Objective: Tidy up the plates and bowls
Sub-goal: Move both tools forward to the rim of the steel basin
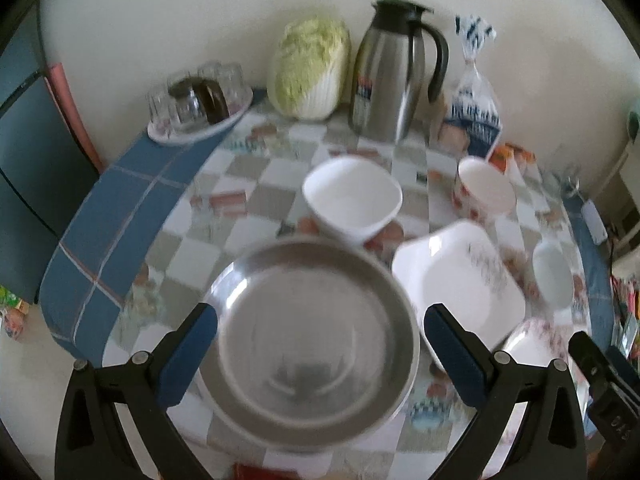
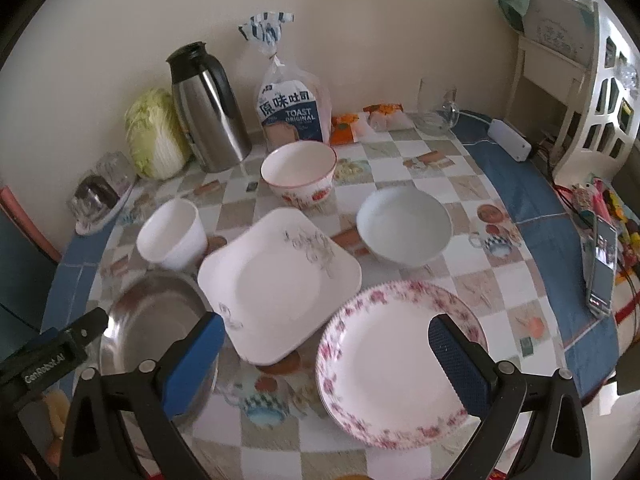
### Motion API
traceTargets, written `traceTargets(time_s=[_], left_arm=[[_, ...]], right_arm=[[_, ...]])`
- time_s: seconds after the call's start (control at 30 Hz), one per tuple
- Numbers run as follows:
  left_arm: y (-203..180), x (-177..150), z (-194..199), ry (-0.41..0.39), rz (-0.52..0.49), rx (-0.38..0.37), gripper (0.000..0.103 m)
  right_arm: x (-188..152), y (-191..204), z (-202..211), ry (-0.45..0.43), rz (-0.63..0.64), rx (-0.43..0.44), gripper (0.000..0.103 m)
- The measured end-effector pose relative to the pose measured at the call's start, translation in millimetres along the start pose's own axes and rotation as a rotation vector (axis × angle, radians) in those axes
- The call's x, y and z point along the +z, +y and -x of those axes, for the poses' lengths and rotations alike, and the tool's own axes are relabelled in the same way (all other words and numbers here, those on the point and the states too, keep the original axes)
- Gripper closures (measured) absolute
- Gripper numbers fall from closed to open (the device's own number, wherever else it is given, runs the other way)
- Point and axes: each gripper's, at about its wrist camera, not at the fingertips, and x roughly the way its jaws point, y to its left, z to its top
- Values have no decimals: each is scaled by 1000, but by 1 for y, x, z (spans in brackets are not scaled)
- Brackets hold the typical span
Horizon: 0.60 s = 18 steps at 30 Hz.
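The left gripper [image 1: 320,344] is wide open above the steel plate [image 1: 312,340], and the right gripper [image 2: 326,354] is wide open above the flowered plate [image 2: 396,360]. Between these two plates lies a square white plate [image 2: 280,280]. Behind it on the checkered table [image 2: 460,184] stand three bowls: a square white bowl [image 2: 172,236], a flowered bowl [image 2: 300,176] and a plain round bowl [image 2: 404,228].

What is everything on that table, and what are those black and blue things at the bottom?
Steel plate: 1, silver, front left.
Square plate: 1, white, centre.
Floral plate: 1, white with pink rim, front right.
Bowls: 3; white square, red-flowered, pale blue.
Thermos: 1, steel, back.
Cabbage: 1, green, back left.
Toast bag: 1, back.
Tray of glasses: 1, back left.
Phone: 1, right edge.
Left hand-held gripper: open, over steel plate.
Right hand-held gripper: open, over floral plate.
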Motion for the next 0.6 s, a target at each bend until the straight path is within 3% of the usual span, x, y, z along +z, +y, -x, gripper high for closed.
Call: traceTargets(time_s=[0.33, 0.6], left_arm=[[-3, 19, -40, 94, 117, 34, 0], [3, 24, -60, 64, 154, 33, 0]], right_arm=[[26, 5, -52, 96, -76, 49, 0], [22, 0, -89, 149, -104, 81, 0]])
